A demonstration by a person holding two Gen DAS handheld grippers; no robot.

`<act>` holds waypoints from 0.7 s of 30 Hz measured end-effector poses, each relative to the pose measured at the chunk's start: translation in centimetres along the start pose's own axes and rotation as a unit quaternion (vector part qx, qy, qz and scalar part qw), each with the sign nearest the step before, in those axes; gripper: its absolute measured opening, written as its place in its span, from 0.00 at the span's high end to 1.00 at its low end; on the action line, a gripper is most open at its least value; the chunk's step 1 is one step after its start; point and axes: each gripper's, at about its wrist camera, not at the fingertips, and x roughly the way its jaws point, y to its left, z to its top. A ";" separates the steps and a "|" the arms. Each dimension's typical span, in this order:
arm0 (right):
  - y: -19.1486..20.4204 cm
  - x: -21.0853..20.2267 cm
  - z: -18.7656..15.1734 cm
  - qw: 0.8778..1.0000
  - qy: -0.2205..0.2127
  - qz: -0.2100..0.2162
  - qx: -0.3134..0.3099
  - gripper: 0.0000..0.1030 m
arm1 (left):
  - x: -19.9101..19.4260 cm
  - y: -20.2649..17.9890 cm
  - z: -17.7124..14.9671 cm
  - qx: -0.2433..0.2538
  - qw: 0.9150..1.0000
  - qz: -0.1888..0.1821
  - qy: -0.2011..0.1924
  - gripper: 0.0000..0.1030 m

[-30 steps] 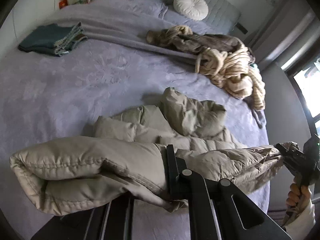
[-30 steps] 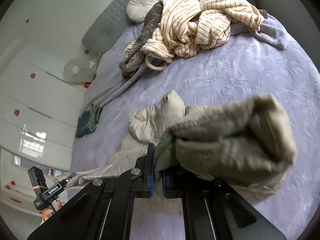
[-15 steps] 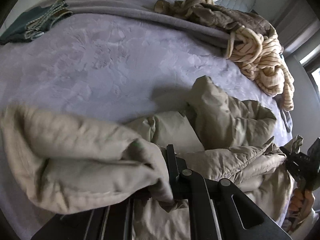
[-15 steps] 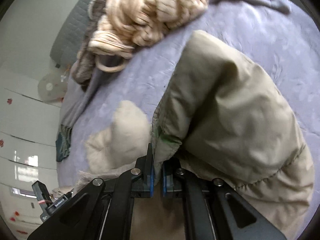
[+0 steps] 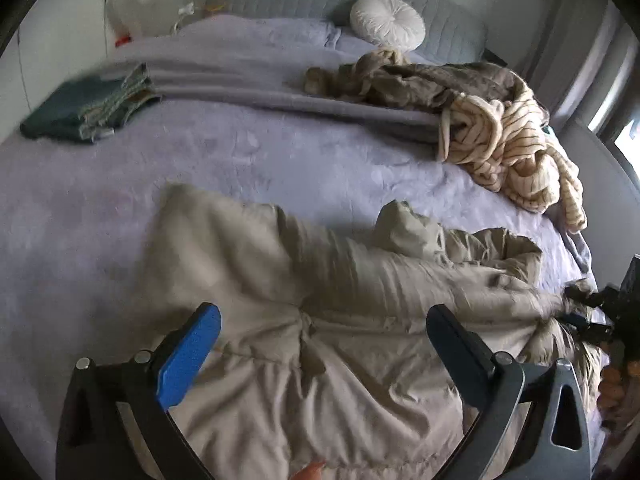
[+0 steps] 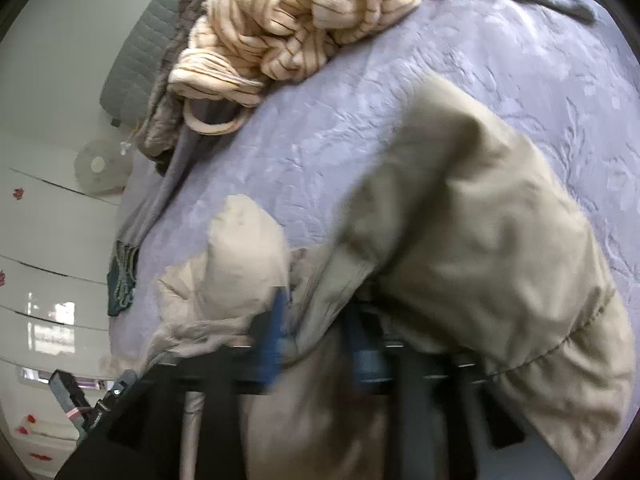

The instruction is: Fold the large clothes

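Observation:
A beige puffer jacket (image 5: pixel 320 312) lies on the purple bedspread (image 5: pixel 240 160), a sleeve folded across its body. My left gripper (image 5: pixel 320 328) is open just above the jacket and holds nothing. In the right wrist view the jacket (image 6: pixel 480 260) fills the near field, and my right gripper (image 6: pixel 316 320) is blurred with its jaws a little apart, jacket fabric lying between and over them. The right gripper also shows at the right edge of the left wrist view (image 5: pixel 600 312).
A heap of striped cream and brown clothes (image 5: pixel 500 132) lies at the bed's far right. A folded dark green stack (image 5: pixel 80 108) sits far left. A round white cushion (image 5: pixel 388 24) leans on the grey headboard. A fan (image 6: pixel 100 168) stands by the wall.
My left gripper has let go of the jacket sleeve and opened wide; the sleeve now lies flat across the jacket. My right gripper's jaws have parted, fabric still draped between them.

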 end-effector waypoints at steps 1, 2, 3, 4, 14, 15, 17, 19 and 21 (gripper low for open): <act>0.3 -0.4 0.1 1.000 -0.004 0.001 -0.005 0.31 | -0.1 -0.1 0.1 0.000 1.000 0.003 -0.001 0.00; 0.7 -0.8 0.2 1.000 -0.007 0.002 -0.011 0.31 | -0.3 -0.2 0.1 0.001 1.000 0.008 -0.003 0.00; 1.0 -1.1 0.2 1.000 -0.008 0.002 -0.014 0.31 | -0.5 -0.3 0.1 0.003 1.000 0.014 -0.007 0.00; 1.2 -1.5 0.2 1.000 -0.008 0.003 -0.016 0.31 | -0.7 -0.6 0.0 0.007 1.000 0.017 -0.009 0.00; 5.5 2.8 -4.3 0.986 0.071 -0.008 -0.149 0.89 | 3.5 -7.5 -1.5 0.084 0.995 -0.043 0.018 0.71; 5.5 3.9 -4.6 0.985 0.073 -0.018 -0.158 0.89 | 4.9 -8.2 -1.9 0.096 0.995 -0.027 0.025 0.71; 5.3 5.9 -4.8 0.983 0.068 -0.036 -0.169 0.94 | 7.2 -8.3 -2.6 0.095 0.995 -0.010 0.034 0.71; 4.9 7.2 -4.5 0.983 0.062 -0.036 -0.166 1.00 | 8.5 -7.8 -2.8 0.086 0.996 -0.007 0.033 0.71; 4.4 8.4 -4.0 0.984 0.060 -0.033 -0.166 1.00 | 9.4 -7.5 -2.7 0.080 0.996 -0.006 0.032 0.71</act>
